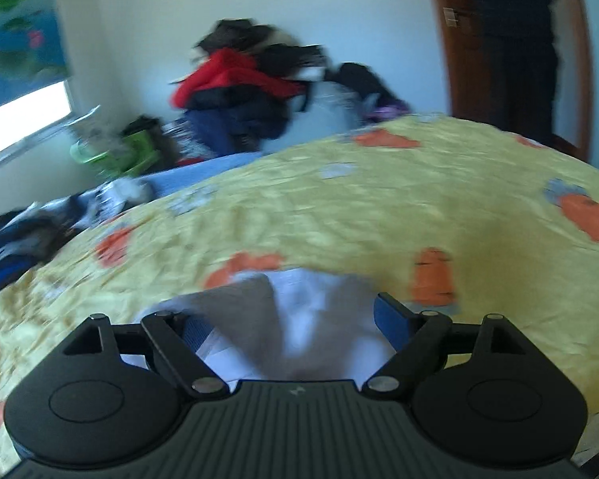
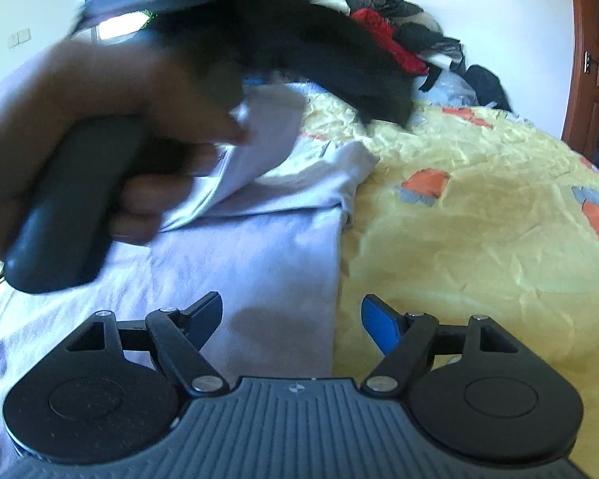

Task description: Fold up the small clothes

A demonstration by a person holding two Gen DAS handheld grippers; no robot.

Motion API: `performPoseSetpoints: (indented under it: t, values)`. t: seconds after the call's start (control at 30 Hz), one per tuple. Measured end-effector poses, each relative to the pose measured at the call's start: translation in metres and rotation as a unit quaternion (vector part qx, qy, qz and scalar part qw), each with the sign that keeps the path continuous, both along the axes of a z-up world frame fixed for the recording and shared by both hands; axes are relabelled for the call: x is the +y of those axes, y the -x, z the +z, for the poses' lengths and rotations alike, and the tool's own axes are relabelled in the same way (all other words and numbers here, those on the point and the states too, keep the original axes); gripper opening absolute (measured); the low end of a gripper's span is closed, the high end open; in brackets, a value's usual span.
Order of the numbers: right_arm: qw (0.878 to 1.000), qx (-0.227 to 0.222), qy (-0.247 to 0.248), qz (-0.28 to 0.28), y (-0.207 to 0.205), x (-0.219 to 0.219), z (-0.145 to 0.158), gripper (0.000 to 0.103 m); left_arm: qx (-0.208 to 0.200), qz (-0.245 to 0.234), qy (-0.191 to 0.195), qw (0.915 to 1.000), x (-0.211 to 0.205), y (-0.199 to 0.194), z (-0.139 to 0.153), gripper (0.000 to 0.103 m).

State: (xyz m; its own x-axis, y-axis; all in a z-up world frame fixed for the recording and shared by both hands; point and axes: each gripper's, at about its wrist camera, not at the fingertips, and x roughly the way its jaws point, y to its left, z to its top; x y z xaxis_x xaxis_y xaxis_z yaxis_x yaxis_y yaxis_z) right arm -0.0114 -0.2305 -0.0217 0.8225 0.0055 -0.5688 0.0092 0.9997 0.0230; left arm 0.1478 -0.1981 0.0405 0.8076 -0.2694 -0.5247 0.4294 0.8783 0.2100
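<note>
Left gripper (image 1: 295,319): my jaws stand wide apart, nothing pinched. White garment (image 1: 299,319) lies loose between and below the fingers, low centre of the left wrist view, a folded flap rising to a point just above the gap. Pads clear of the cloth on both sides as far as the blur lets me judge. That whole view is smeared.

Right gripper (image 2: 291,319): jaws also well open, holding nothing. Left finger sits over the white garment (image 2: 243,263); the blue-padded right finger (image 2: 381,329) sits over the yellow bedspread (image 2: 479,239). The garment's right edge runs up the frame between them.

In the right wrist view the garment fills the lower left and centre, spread flat on the bedspread, with a sleeve or upper part folded over across the middle of the frame and ending in a bunched corner near centre right.

My left hand (image 2: 100,119) shows large and blurred at the left of that view, wrapped around the dark handle (image 2: 68,207) of the other tool, directly over the garment's folded part. Whether the fingers touch the cloth, I cannot tell.

Bedspread: yellow, crumpled, orange and grey printed shapes. Pile of dark and red clothes (image 1: 239,88) against the far wall, upper centre of the left view. Wooden door frame (image 1: 447,60) at upper right. Window (image 1: 24,115) at far left.
</note>
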Motion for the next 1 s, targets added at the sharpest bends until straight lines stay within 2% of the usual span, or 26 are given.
performPoseSetpoints:
  t: [0.07, 0.13, 0.2, 0.3, 0.4, 0.5, 0.57, 0.63, 0.67, 0.73, 0.8, 0.9, 0.97, 1.0]
  values:
    - [1.000, -0.006, 0.004, -0.004, -0.005, -0.004, 0.003, 0.079, 0.015, 0.022, 0.027, 0.9993, 0.026, -0.006, 0.006, 0.086]
    - [1.000, -0.014, 0.009, -0.004, -0.009, -0.003, 0.009, 0.079, 0.034, 0.027, 0.072, 0.9965, 0.052, -0.011, 0.012, 0.087]
    - [1.000, -0.022, 0.013, 0.002, -0.015, 0.002, 0.014, 0.079, 0.066, 0.013, 0.118, 0.9907, 0.062, -0.019, 0.019, 0.089]
    - [0.999, -0.023, 0.024, 0.021, -0.025, 0.016, 0.017, 0.079, 0.097, -0.027, 0.162, 0.9817, 0.057, -0.020, 0.033, 0.089]
    - [0.998, -0.021, 0.026, 0.045, -0.029, 0.030, 0.018, 0.080, 0.089, -0.096, 0.174, 0.9759, 0.039, -0.008, 0.054, 0.089]
    - [0.997, -0.017, 0.030, 0.070, -0.033, 0.041, 0.018, 0.080, 0.043, -0.122, 0.174, 0.9763, 0.037, 0.014, 0.069, 0.089]
    - [0.996, -0.023, 0.028, 0.087, -0.038, 0.045, 0.022, 0.080, 0.002, -0.088, 0.137, 0.9866, 0.046, 0.019, 0.072, 0.095]
    - [0.994, -0.031, 0.026, 0.101, -0.047, 0.050, 0.027, 0.080, -0.037, -0.015, 0.087, 0.9954, 0.061, 0.017, 0.068, 0.096]
    - [0.993, -0.035, 0.023, 0.109, -0.053, 0.051, 0.028, 0.080, -0.047, 0.023, 0.068, 0.9963, 0.072, 0.015, 0.065, 0.096]
    - [0.990, -0.032, 0.013, 0.136, -0.072, 0.055, 0.028, 0.080, -0.048, 0.081, 0.059, 0.9938, 0.100, 0.008, 0.057, 0.096]
    - [0.986, -0.019, 0.000, 0.163, -0.092, 0.062, 0.024, 0.080, -0.038, 0.124, 0.072, 0.9889, 0.129, 0.002, 0.048, 0.096]
    - [0.976, 0.011, -0.048, 0.214, -0.117, 0.073, 0.014, 0.079, -0.018, 0.177, 0.083, 0.9806, 0.164, -0.011, 0.035, 0.096]
    - [0.979, 0.018, -0.058, 0.196, -0.128, 0.077, 0.008, 0.078, -0.004, 0.187, 0.078, 0.9793, 0.176, -0.015, 0.026, 0.096]
    - [0.987, 0.013, -0.045, 0.156, -0.131, 0.078, 0.007, 0.078, 0.003, 0.186, 0.073, 0.9799, 0.180, -0.016, 0.023, 0.096]
